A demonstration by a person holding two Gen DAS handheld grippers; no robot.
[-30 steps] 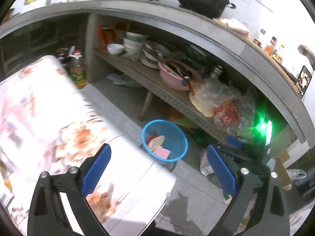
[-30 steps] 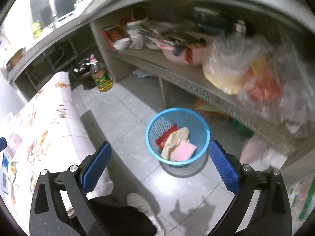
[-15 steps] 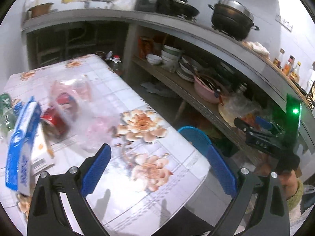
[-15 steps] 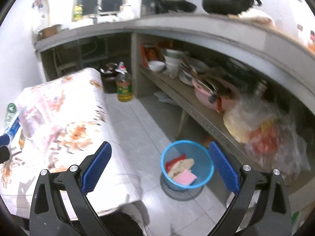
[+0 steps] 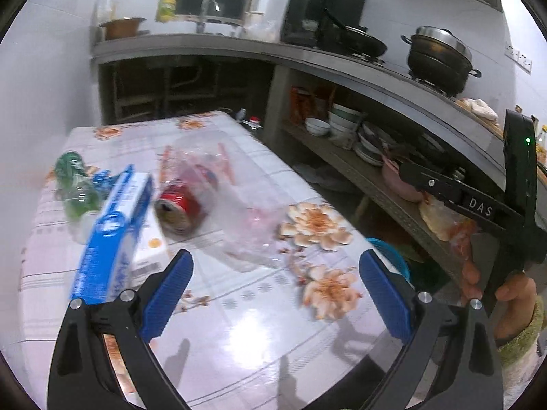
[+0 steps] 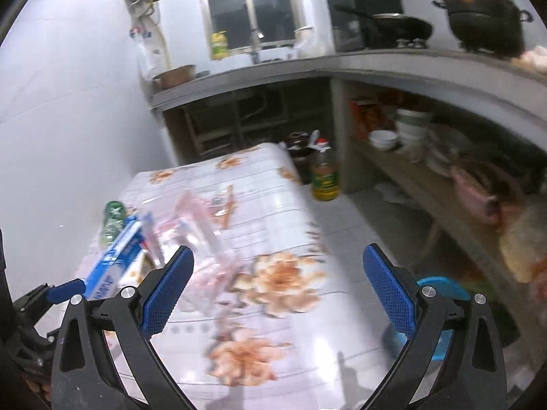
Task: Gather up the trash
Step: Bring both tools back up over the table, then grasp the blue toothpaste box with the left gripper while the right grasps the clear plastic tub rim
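Trash on the tabletop, left to right: green bottle, blue carton, red can, clear bag. Both views have swung up from the blue basket, now at the table edge, contents hidden. Left gripper and right gripper: jaws wide apart, empty

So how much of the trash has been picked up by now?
Nothing is in hand: the left gripper and right gripper are open and empty. Left on the table: red can, blue box, green bottle, clear plastic bag. The blue bin's contents are hidden.
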